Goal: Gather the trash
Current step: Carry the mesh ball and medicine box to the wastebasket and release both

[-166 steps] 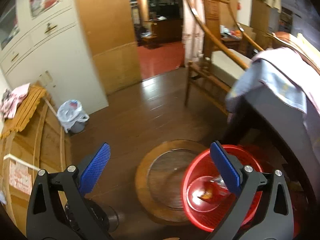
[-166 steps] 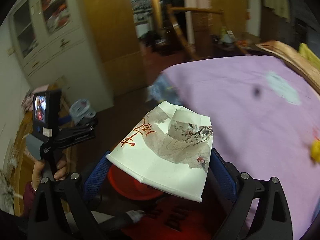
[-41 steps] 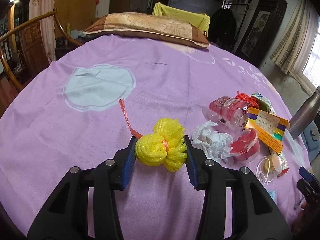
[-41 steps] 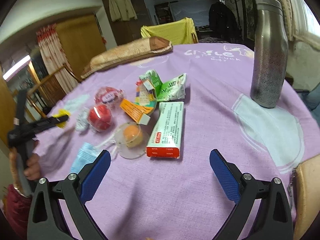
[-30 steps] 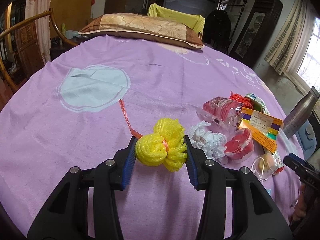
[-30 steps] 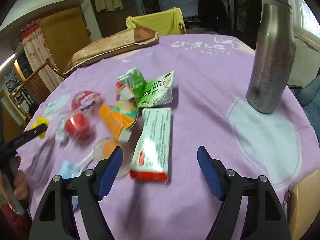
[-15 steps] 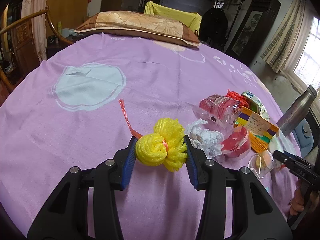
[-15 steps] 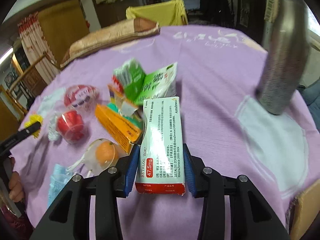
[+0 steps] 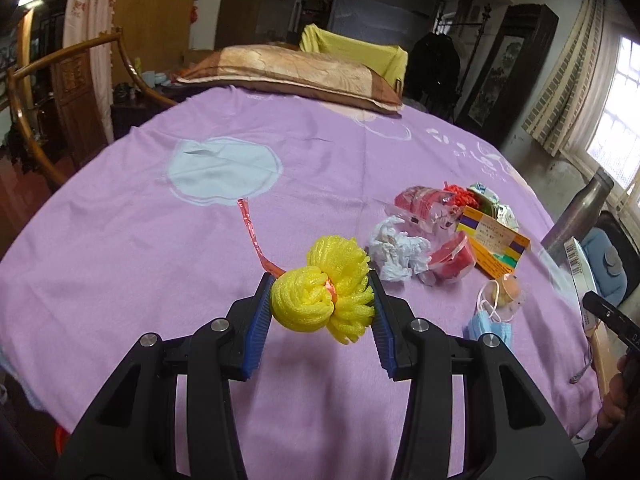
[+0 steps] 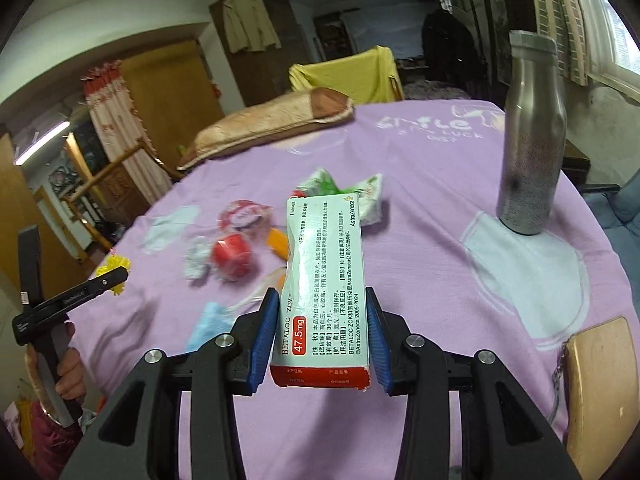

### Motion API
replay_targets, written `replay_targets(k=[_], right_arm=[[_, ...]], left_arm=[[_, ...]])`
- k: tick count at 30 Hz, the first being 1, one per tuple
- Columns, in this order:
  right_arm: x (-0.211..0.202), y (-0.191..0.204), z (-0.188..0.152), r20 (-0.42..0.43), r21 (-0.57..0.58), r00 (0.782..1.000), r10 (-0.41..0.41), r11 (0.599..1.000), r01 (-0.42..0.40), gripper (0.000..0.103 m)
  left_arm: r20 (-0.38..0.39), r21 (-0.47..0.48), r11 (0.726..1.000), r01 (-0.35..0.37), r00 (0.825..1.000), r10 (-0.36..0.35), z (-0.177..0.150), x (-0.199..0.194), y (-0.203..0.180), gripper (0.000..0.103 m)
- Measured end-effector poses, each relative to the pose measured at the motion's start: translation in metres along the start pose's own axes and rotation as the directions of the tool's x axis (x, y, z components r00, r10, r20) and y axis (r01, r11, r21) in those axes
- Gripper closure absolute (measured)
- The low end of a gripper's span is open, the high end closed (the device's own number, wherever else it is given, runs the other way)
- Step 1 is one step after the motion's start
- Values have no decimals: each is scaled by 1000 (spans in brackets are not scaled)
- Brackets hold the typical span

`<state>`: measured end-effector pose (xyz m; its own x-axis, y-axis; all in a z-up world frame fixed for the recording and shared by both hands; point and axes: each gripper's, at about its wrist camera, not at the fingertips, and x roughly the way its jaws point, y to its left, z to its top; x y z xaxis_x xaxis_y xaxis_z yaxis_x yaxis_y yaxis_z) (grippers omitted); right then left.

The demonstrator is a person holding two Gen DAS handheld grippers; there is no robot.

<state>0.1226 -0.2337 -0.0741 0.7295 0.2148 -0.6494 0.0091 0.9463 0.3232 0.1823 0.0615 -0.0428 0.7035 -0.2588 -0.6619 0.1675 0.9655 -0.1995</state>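
Above purple cloth (image 9: 120,280), L tool (image 9: 320,312) pinches frilly yellow foam net (image 9: 324,292), R tool (image 10: 322,336) clamps flat cardboard med box (image 10: 324,280).

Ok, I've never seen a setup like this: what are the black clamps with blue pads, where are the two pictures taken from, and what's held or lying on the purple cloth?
There is no robot. A person holds a two-finger clamp in each hand, and a wide-angle camera on each looks along its fingers.

The left gripper is shut on a yellow foam net with a red ribbon.

The right gripper is shut on a white medicine box with a red end.

On the purple tablecloth lie a crumpled tissue, red plastic cups, an orange carton, a blue face mask and green wrappers. A steel bottle stands upright at the far right.
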Motion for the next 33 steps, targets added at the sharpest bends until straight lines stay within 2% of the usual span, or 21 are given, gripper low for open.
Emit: replay_targets(k=[5,12,19,23,24,25,27,31,32,33], right_arm=[[-15,16,-5,15,-20,998,65,998,-64,61],[-25,54,-12,3,-66,986,166,984,-165,61],[-24,103,-21,-42,-134,971,234,962,-238,61],[-17,137,-26,-85,-171,961,263,946,-274,61],[-14,147,-29,-100,-181,957,272,941,-286,61],[-11,159,-30,-118,-194,952,282,934,-301,61],[-8,179,-34,-143,-216,944,297,922,-323,61],[-2,231,-48,-208,-287,921,329,880,-379,61],[0,244,-53,-227,-303,914,336,868,-394,61],[1,254,-56,-243,-315,908,342,857,-408,61]], left_arm=[[45,-46,998,-30,998,32,-8,-37,20,57],[84,-109,985,-137,986,146,-39,-95,66,57],[33,-206,941,-267,959,280,-97,-133,134,57],[-47,-257,911,-322,946,321,-136,-135,175,55],[-66,-266,904,-334,942,329,-143,-134,185,47],[-90,-277,893,-354,935,343,-151,-132,193,28],[-121,-316,856,-409,912,391,-169,-134,212,10],[-135,-360,832,-423,906,402,-188,-143,237,8],[-135,-365,824,-433,901,413,-190,-146,241,8],[-136,-369,809,-458,888,440,-194,-151,247,8]])
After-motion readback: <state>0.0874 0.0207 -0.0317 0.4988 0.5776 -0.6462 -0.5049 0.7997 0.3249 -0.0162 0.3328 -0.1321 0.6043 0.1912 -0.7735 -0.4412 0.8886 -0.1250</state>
